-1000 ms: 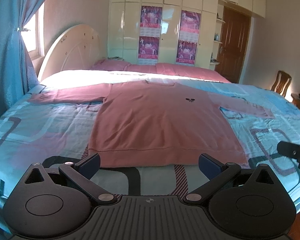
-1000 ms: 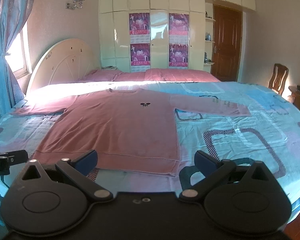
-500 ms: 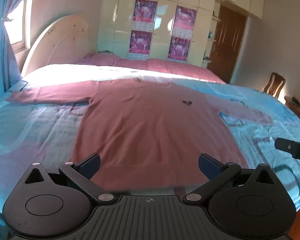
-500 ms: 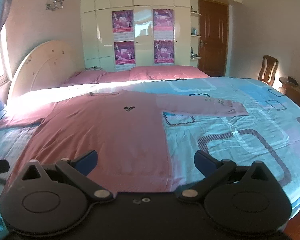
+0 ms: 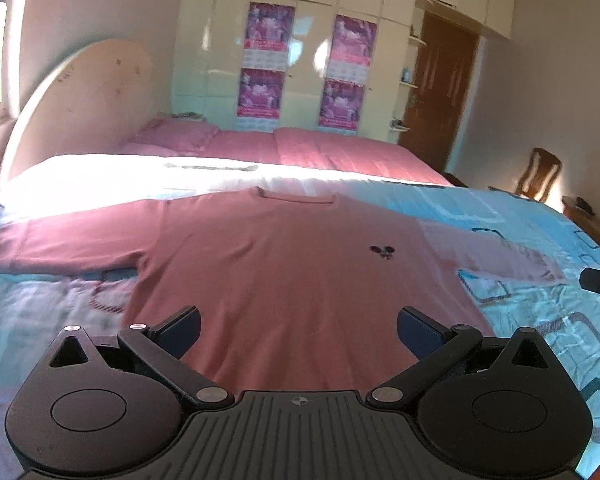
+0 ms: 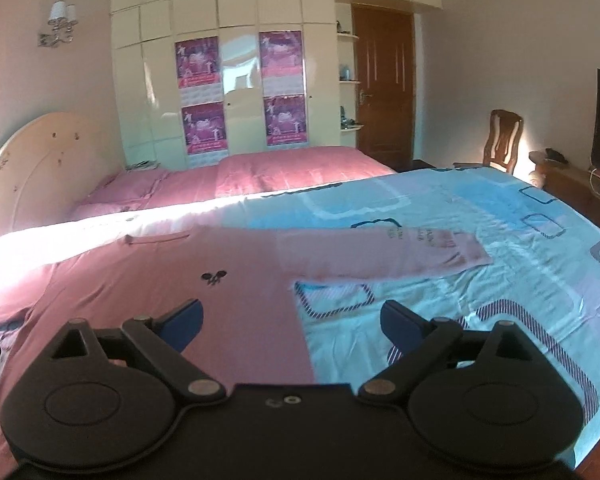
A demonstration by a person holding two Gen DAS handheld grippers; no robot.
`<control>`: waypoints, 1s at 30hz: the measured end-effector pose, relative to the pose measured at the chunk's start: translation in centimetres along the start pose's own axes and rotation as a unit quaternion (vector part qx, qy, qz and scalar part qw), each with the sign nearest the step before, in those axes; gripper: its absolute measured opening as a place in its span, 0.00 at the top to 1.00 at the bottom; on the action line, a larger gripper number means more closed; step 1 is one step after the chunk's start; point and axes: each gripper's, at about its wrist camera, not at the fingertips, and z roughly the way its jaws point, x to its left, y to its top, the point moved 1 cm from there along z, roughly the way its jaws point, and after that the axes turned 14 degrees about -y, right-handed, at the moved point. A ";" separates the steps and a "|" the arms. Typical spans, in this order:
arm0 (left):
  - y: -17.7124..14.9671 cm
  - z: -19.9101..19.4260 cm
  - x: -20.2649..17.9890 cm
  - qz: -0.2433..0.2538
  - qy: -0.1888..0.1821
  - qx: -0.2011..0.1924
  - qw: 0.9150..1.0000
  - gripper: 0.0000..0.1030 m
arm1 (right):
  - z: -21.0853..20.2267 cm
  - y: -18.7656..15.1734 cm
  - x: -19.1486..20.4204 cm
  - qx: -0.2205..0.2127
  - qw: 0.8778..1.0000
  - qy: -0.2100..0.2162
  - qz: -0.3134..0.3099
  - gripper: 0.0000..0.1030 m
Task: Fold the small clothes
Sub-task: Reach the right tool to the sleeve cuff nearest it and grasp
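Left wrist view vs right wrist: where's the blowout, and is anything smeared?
Left wrist view: sunlight blows out the white strip of the bed behind the pink shirt; wardrobe posters blurred. Right wrist view: same strip clips at the left edge; the shirt's sleeve is soft, straight walls bow from fisheye.

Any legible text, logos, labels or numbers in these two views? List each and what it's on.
No text can be read.
Posters on the wardrobe: print too blurred.
Right sleeve of the pink shirt: dark lettering near the cuff, too small and blurred.
Shirt chest: small dark emblem, a picture, no letters.
Left gripper body: a crosshair mark only.
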 end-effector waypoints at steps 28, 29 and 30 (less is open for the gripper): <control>5.2 22.8 -6.5 -0.014 0.067 0.044 0.997 0.00 | 28.6 2.2 -17.9 0.092 0.975 -0.100 0.173 0.60; 5.4 23.5 -6.8 -0.015 0.068 0.045 0.997 0.00 | 29.7 1.8 -18.5 0.098 0.973 -0.100 0.184 0.59; 5.6 24.3 -7.1 -0.016 0.068 0.047 0.996 0.00 | 30.5 1.6 -19.0 0.103 0.971 -0.100 0.192 0.59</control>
